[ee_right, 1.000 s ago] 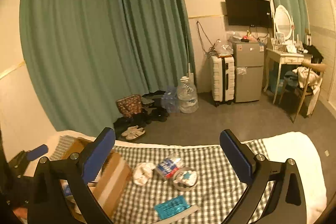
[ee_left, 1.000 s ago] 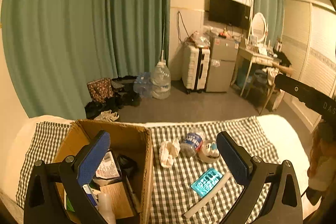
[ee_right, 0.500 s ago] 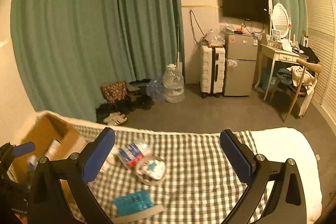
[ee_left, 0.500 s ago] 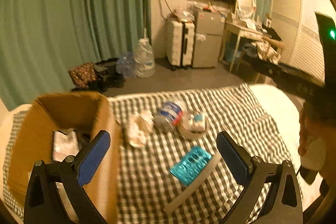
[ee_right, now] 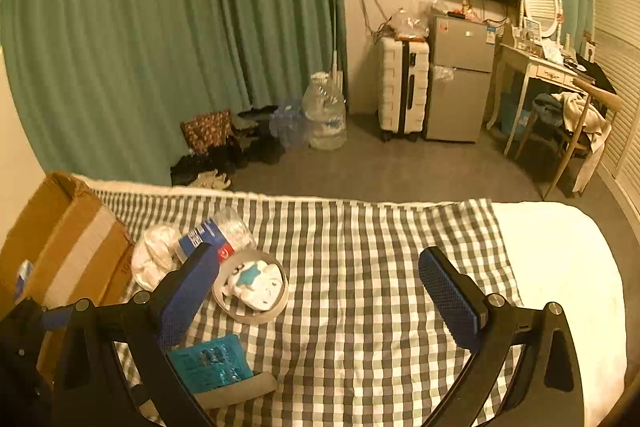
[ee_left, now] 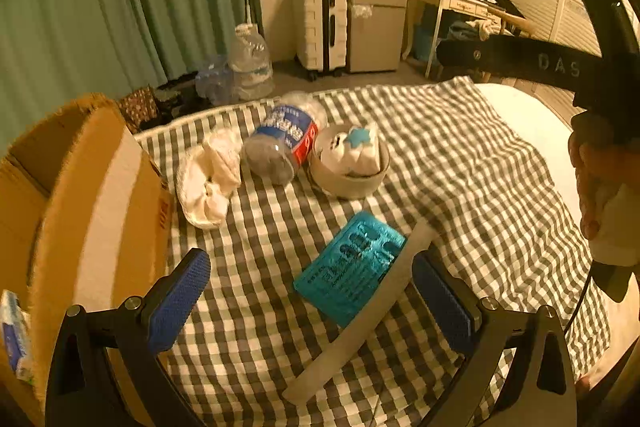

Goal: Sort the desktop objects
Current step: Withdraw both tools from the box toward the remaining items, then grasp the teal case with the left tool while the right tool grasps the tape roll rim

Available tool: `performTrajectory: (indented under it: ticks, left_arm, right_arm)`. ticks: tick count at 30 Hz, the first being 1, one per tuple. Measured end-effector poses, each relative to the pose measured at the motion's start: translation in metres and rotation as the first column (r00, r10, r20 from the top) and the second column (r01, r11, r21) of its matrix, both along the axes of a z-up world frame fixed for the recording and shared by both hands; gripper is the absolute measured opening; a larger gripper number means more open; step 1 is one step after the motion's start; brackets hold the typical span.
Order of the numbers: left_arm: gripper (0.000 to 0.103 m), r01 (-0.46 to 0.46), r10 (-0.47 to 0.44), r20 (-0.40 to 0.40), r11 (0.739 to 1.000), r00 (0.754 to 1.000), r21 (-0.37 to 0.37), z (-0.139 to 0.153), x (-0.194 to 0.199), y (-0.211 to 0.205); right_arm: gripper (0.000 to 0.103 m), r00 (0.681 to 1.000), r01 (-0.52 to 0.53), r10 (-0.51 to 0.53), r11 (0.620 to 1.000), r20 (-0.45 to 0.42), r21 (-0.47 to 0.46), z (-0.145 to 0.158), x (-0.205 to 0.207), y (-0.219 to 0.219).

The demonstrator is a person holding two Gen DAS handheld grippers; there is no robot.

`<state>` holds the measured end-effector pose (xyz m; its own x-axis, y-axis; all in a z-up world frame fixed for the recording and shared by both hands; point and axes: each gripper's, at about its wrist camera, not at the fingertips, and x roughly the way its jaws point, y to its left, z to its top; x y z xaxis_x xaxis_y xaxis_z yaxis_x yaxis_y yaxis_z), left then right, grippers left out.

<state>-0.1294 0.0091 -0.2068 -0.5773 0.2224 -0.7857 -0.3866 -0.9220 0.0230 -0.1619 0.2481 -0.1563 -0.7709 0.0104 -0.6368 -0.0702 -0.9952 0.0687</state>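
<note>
Left gripper (ee_left: 310, 301) (jaws wide) above teal packet (ee_left: 350, 273) on checkered cloth (ee_left: 460, 163)

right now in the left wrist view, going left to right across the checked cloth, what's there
cardboard box → crumpled white cloth → plastic bottle lying on its side → round container holding white items. Nearer the camera, the teal packet and pale strip overlap, so they are left out.

left hand-held gripper (ee_left: 312, 301) swung from cardboard box (ee_left: 80, 195) to over teal packet (ee_left: 352, 273) | closer to cloth
</note>
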Motion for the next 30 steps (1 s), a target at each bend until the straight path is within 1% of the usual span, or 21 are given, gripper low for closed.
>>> performTrajectory:
  ticks: [1,3,5,7,9,12,14,17,18,20,21,23,24,26,27,28,29,30]
  left_arm:
    - [0.103,-0.001,0.001,0.012,1.000,1.000,0.001,-0.004,-0.001,-0.001]
    - [0.103,0.000,0.000,0.040,1.000,0.999,-0.002,-0.015,-0.004,0.000]
    - [0.103,0.005,-0.004,0.068,1.000,0.998,-0.003,-0.027,-0.006,0.001]
    - [0.103,0.009,-0.009,0.099,1.000,0.995,0.000,-0.037,-0.007,0.001]
    - [0.103,0.014,-0.014,0.120,1.000,0.993,0.000,-0.044,-0.009,0.001]
    - [0.102,0.017,-0.018,0.146,1.000,0.989,0.008,-0.053,-0.010,0.000]
    - [0.099,0.023,-0.025,0.163,1.000,0.986,0.009,-0.058,-0.010,0.000]
    - [0.091,0.030,-0.027,0.194,1.000,0.981,-0.011,-0.068,-0.009,0.002]
    - [0.087,0.030,-0.028,0.211,0.999,0.977,-0.009,-0.072,-0.009,0.002]
    - [0.082,0.037,-0.042,0.254,0.999,0.966,0.022,-0.078,-0.009,0.003]
    - [0.080,0.041,-0.046,0.263,0.999,0.964,0.028,-0.080,-0.008,0.004]
    - [0.080,0.054,-0.055,0.252,0.998,0.966,0.010,-0.084,-0.006,0.008]
    - [0.078,0.056,-0.057,0.248,0.998,0.967,0.008,-0.084,-0.006,0.008]
    - [0.069,0.055,-0.061,0.249,0.998,0.967,0.028,-0.084,-0.006,0.006]
    - [0.058,0.061,-0.070,0.255,0.997,0.965,0.045,-0.083,-0.005,0.006]
    - [0.049,0.071,-0.085,0.260,0.995,0.962,0.064,-0.081,-0.004,0.006]
    - [0.049,0.076,-0.089,0.260,0.995,0.962,0.061,-0.080,-0.003,0.007]
    - [0.047,0.080,-0.091,0.257,0.995,0.962,0.052,-0.080,-0.002,0.008]
  right_arm:
    - [0.100,1.000,-0.005,0.005,1.000,0.014,0.009,-0.005,-0.003,-0.001]
    - [0.095,0.998,-0.013,0.012,1.000,0.058,0.023,-0.019,-0.011,-0.001]
    - [0.073,0.993,-0.016,0.013,1.000,0.115,0.024,-0.035,-0.019,-0.001]
    - [0.063,0.984,-0.022,0.019,1.000,0.175,0.018,-0.050,-0.027,-0.005]
    - [0.061,0.975,-0.054,0.052,0.999,0.214,0.003,-0.060,-0.032,-0.012]
    - [0.060,0.967,-0.106,0.098,0.994,0.235,0.020,-0.068,-0.037,-0.032]
    - [0.055,0.959,-0.121,0.112,0.992,0.260,0.019,-0.075,-0.042,-0.038]
    - [0.049,0.947,-0.124,0.111,0.992,0.300,0.024,-0.087,-0.049,-0.043]
    - [0.049,0.945,-0.123,0.106,0.992,0.309,0.037,-0.091,-0.051,-0.044]
    - [0.049,0.943,-0.113,0.096,0.993,0.318,0.035,-0.094,-0.052,-0.042]
    - [0.047,0.938,-0.109,0.094,0.994,0.335,0.028,-0.097,-0.054,-0.041]
    - [0.043,0.923,-0.106,0.092,0.994,0.373,0.015,-0.102,-0.056,-0.039]
    - [0.041,0.914,-0.107,0.095,0.994,0.394,0.010,-0.108,-0.058,-0.039]
    - [0.038,0.907,-0.118,0.103,0.993,0.409,0.012,-0.116,-0.059,-0.039]
    - [0.035,0.908,-0.121,0.102,0.992,0.407,0.021,-0.117,-0.059,-0.040]
    - [0.026,0.910,-0.121,0.102,0.992,0.403,0.022,-0.115,-0.059,-0.040]
    - [0.019,0.910,-0.120,0.103,0.993,0.401,0.020,-0.113,-0.059,-0.039]
    - [0.017,0.913,-0.120,0.105,0.993,0.394,0.014,-0.109,-0.058,-0.037]
